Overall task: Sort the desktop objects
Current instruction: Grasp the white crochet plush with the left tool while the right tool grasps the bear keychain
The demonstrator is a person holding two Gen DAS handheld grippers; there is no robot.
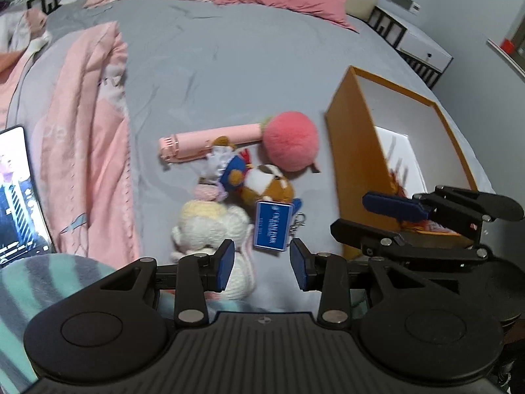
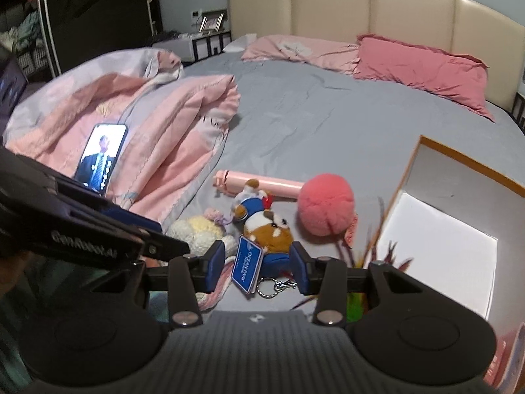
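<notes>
On the grey bed sheet lies a cluster of toys: a pink fluffy ball (image 1: 290, 141) (image 2: 325, 204), a pink selfie stick (image 1: 210, 141) (image 2: 259, 185), a brown bear plush (image 1: 267, 185) (image 2: 267, 229) with a blue "Ocean Park" tag (image 1: 271, 226) (image 2: 246, 267), a small doll in blue (image 1: 229, 164) (image 2: 251, 202) and a white knitted plush (image 1: 213, 229) (image 2: 197, 229). An orange box (image 1: 357, 164) (image 2: 439, 229) with white inside stands to the right. My left gripper (image 1: 262, 264) is open over the white plush and tag. My right gripper (image 2: 257, 267) is open above the tag and keyring (image 2: 272, 287); it also shows in the left wrist view (image 1: 393, 210) at the box's near wall.
A pink quilt (image 1: 92, 131) (image 2: 164, 124) lies bunched on the left with a lit phone (image 1: 16, 193) (image 2: 101, 156) on it. Pink pillows (image 2: 420, 65) sit by the headboard. A striped teal cloth (image 1: 39, 282) lies near left. Feathery orange and green bits (image 2: 377, 249) lie by the box.
</notes>
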